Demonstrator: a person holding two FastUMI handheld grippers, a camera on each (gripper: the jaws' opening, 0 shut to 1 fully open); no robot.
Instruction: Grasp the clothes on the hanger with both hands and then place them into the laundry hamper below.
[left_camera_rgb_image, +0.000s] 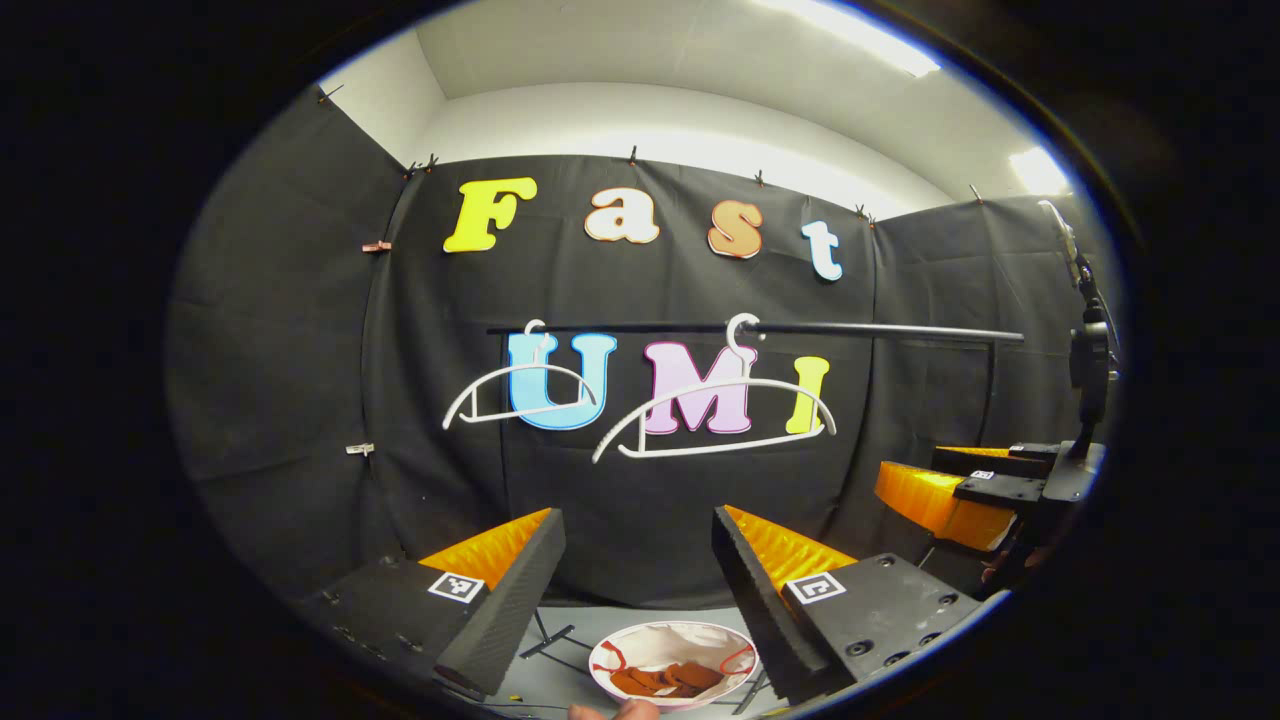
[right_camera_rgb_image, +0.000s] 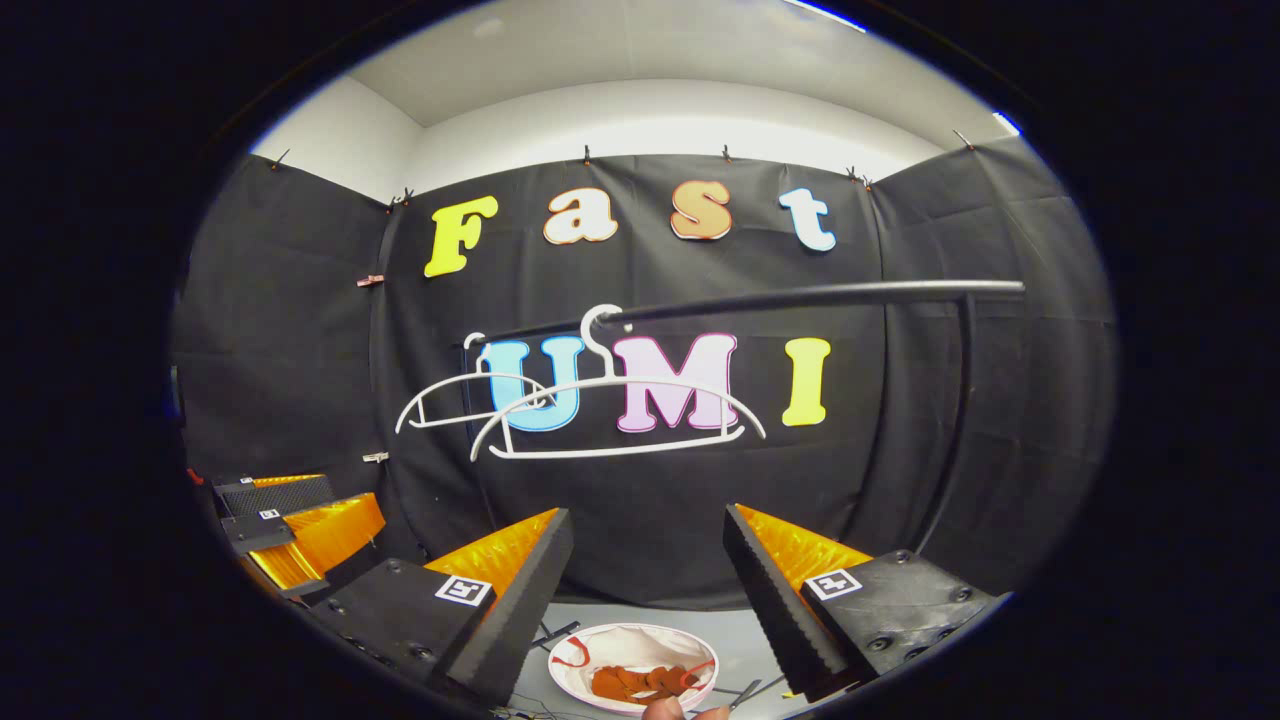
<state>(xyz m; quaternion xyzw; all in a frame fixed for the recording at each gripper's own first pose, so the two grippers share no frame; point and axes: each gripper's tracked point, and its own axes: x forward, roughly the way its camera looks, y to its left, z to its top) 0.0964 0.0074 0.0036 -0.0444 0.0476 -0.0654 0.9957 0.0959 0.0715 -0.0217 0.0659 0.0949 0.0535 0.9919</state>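
Left gripper (left_camera_rgb_image: 638, 590): jaws spread wide, nothing between them. Right gripper (right_camera_rgb_image: 648, 590): jaws likewise spread wide, empty. In the left gripper view the right gripper (left_camera_rgb_image: 985, 490) also appears far to the right of the rail (left_camera_rgb_image: 760, 329), below rail height; in the right gripper view the left gripper (right_camera_rgb_image: 290, 525) sits low and to the left of the rail (right_camera_rgb_image: 790, 294).

Laundry hamper (left_camera_rgb_image: 673, 663) (right_camera_rgb_image: 633, 667): white, round mouth, red cord at rim, on the floor well below the rail, framed between each gripper's fingers. Clothes (left_camera_rgb_image: 668, 680) (right_camera_rgb_image: 632, 683): rust-brown, crumpled in the hamper's bottom.

Two white hangers on the rail, both bare: front hanger (left_camera_rgb_image: 716, 407) (right_camera_rgb_image: 617, 412) and, farther along the rail, the rear hanger (left_camera_rgb_image: 520, 393) (right_camera_rgb_image: 455, 402). A fingertip (left_camera_rgb_image: 620, 709) (right_camera_rgb_image: 662, 709) shows just under the hamper's near rim.
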